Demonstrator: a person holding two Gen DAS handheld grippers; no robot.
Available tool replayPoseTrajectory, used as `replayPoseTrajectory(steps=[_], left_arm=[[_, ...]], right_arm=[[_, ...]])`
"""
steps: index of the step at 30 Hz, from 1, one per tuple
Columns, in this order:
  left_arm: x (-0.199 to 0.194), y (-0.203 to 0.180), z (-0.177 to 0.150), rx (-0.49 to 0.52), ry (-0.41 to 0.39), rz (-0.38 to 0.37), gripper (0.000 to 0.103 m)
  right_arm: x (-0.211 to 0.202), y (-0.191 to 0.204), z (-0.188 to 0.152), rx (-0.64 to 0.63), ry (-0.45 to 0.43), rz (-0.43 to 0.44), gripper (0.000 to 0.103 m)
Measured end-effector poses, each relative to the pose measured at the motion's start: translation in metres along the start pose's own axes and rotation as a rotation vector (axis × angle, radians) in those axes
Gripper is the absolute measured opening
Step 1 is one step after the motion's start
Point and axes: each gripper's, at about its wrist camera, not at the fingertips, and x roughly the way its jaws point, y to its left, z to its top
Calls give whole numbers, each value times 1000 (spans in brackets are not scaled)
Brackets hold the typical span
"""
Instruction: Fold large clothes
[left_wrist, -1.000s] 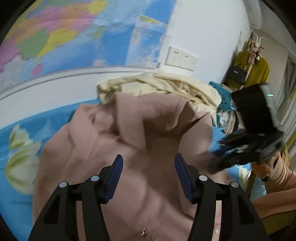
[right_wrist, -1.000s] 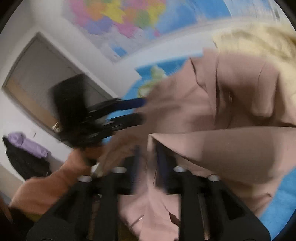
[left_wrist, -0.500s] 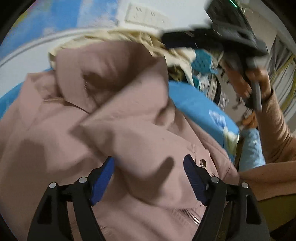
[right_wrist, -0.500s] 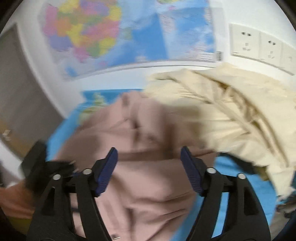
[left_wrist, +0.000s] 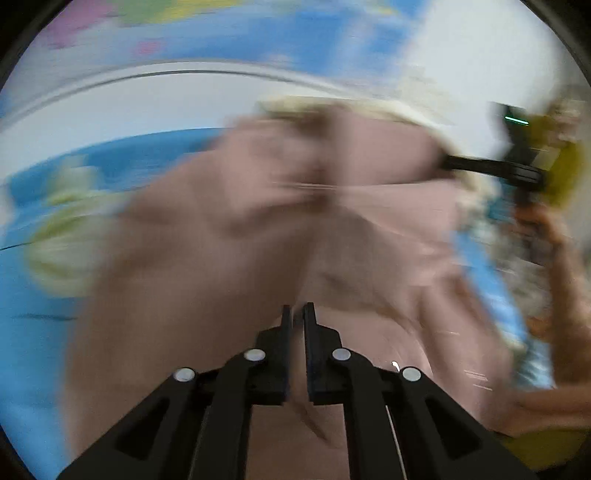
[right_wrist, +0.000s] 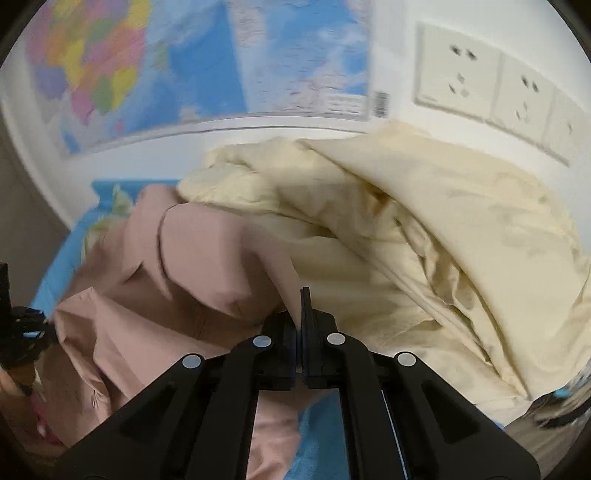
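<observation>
Your left gripper (left_wrist: 298, 310) is clenched on the dusty-pink fabric jacket (left_wrist: 229, 258). Your right gripper (right_wrist: 301, 295) pinches its edge, cream crumpled bedding (right_wrist: 424, 229) at 1 o'clock. The jacket lies on the blue floral sheet (left_wrist: 33, 332).

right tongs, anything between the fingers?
Yes: the right tongs pinch an edge of the pink jacket, seen in the right wrist view; the cream bedding lies beyond.

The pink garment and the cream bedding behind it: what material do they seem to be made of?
The pink garment looks like a matte woven fabric, perhaps cotton or a blend: it holds crisp folds without shine. The cream bedding looks like soft, thin cotton-like cloth, matte, with many fine wrinkles. The exact fibre of either cannot be told.
</observation>
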Motion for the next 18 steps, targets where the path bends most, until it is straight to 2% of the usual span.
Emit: replayPoseTrajectory(steps=[2, 3, 4, 5, 6, 7, 9, 10, 11, 12, 13, 14, 15, 17, 18], left_arm=[[0, 12, -1, -14, 6, 39, 8], [-1, 13, -4, -9, 10, 15, 22], [-3, 10, -6, 11, 19, -8, 33], [-6, 2, -12, 60, 21, -44, 52], [-7, -2, -15, 96, 19, -59, 63], [-6, -7, -16, 140, 29, -66, 64], [0, -25, -27, 220, 60, -52, 65], [6, -30, -33, 248, 86, -40, 65], [12, -34, -39, 262, 109, -25, 66], [18, -35, -42, 267, 127, -13, 66], [24, -35, -45, 269, 143, -6, 67], [27, -37, -44, 269, 149, -9, 67], [29, -37, -45, 269, 147, -24, 68], [29, -40, -45, 280, 135, -35, 69], [30, -42, -45, 291, 130, -35, 67]], right_arm=[[11, -5, -5, 13, 28, -21, 2], [16, -7, -9, 18, 37, -32, 2], [19, -9, -11, 32, 39, -31, 2], [20, -13, -13, 47, 38, -26, 3], [19, -19, -14, 78, 31, -15, 8], [17, -24, -16, 106, 25, -9, 13], [5, -33, -23, 138, -12, -14, 33], [-5, -32, -28, 132, -43, -24, 37], [-15, -28, -34, 116, -75, -27, 53], [-29, -22, -43, 88, -119, -18, 63], [-38, -18, -50, 73, -141, -10, 66], [-45, -11, -58, 60, -150, 5, 75], [-46, -3, -69, 52, -144, 35, 79], [-36, 6, -83, 49, -117, 66, 83], [-24, 8, -92, 54, -76, 98, 83]])
